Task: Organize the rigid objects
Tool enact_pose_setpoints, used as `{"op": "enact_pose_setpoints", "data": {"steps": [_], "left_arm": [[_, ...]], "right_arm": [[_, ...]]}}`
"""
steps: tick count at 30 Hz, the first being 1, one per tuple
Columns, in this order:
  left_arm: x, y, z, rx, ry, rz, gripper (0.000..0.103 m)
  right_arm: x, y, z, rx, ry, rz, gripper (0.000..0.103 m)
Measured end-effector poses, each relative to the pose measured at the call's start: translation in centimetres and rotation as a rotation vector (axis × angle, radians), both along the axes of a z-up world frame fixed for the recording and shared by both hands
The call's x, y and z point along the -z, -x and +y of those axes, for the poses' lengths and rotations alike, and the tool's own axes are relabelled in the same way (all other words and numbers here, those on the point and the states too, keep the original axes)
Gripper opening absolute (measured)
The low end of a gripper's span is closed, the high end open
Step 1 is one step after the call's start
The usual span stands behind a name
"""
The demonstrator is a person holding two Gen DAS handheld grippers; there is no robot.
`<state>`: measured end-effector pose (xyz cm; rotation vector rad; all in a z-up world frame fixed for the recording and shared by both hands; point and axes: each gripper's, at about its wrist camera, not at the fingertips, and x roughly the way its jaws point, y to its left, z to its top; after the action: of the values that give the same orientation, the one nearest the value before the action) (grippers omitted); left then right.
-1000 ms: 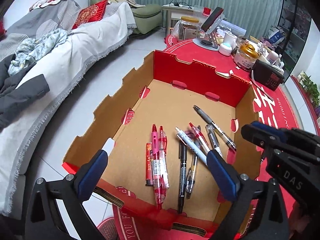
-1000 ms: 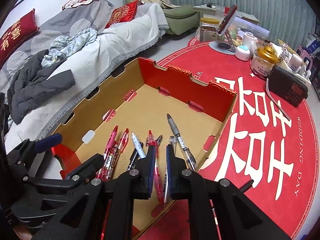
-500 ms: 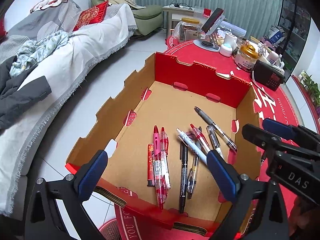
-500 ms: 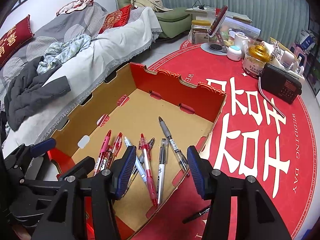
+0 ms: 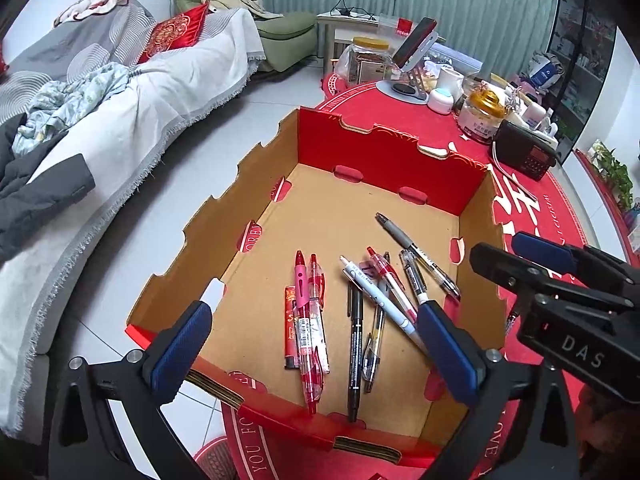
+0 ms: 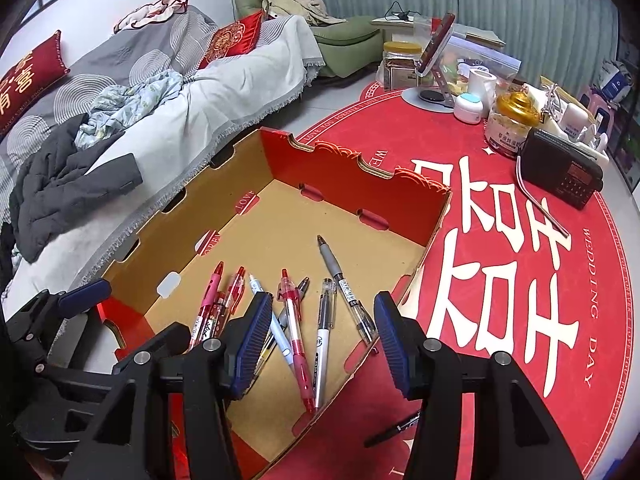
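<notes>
A red and brown cardboard box [image 5: 384, 160] [image 6: 352, 184] sits on the red round table. Several pens lie on its floor: a pink pen [image 5: 302, 304] [image 6: 208, 300], a black marker [image 5: 354, 344], a white pen [image 5: 380, 300] [image 6: 324, 344], a red pen [image 6: 294, 324] and a grey pen [image 5: 416, 252] [image 6: 340, 280]. My left gripper [image 5: 316, 352] is open and empty above the box's near end. My right gripper [image 6: 320, 336] is open and empty above the pens; it also shows at the right of the left wrist view [image 5: 560, 276]. A black pen [image 6: 394, 428] lies on the table outside the box.
At the table's far side stand a black radio [image 6: 560, 176], a gold-lidded jar [image 6: 512, 124], a phone stand [image 6: 436, 76] and small containers. A sofa with blankets and a dark jacket [image 6: 68, 184] lies left, across a tiled floor.
My right gripper has opened from shut and pulled back a little from the box. A clear-capped white pen now lies among the pens. My left gripper stays open, nearly still.
</notes>
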<state>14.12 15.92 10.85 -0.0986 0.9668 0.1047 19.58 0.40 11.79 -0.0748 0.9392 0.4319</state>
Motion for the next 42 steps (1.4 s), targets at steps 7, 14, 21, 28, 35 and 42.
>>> {"op": "enact_pose_setpoints", "data": {"steps": [7, 14, 21, 28, 35, 42], "left_arm": [[0.02, 0.05, 0.22, -0.004, 0.018, 0.015, 0.102], [0.02, 0.08, 0.19, -0.002, 0.01, 0.018, 0.102], [0.1, 0.03, 0.23, -0.003, 0.011, 0.02, 0.102], [0.1, 0.17, 0.27, -0.001, 0.011, 0.018, 0.102], [0.05, 0.29, 0.09, 0.006, 0.008, 0.02, 0.102], [-0.18, 0.48, 0.08, 0.01, 0.007, 0.011, 0.102]], "right_arm": [[-0.14, -0.03, -0.1, 0.0, 0.0, -0.001, 0.055], [-0.14, 0.02, -0.09, -0.001, 0.0, -0.003, 0.055], [-0.13, 0.05, -0.1, -0.002, 0.0, -0.004, 0.055], [-0.14, 0.04, -0.11, -0.003, 0.0, -0.004, 0.055], [-0.23, 0.19, -0.01, -0.004, 0.0, -0.004, 0.055], [-0.33, 0.22, -0.03, -0.002, -0.001, -0.005, 0.055]]}}
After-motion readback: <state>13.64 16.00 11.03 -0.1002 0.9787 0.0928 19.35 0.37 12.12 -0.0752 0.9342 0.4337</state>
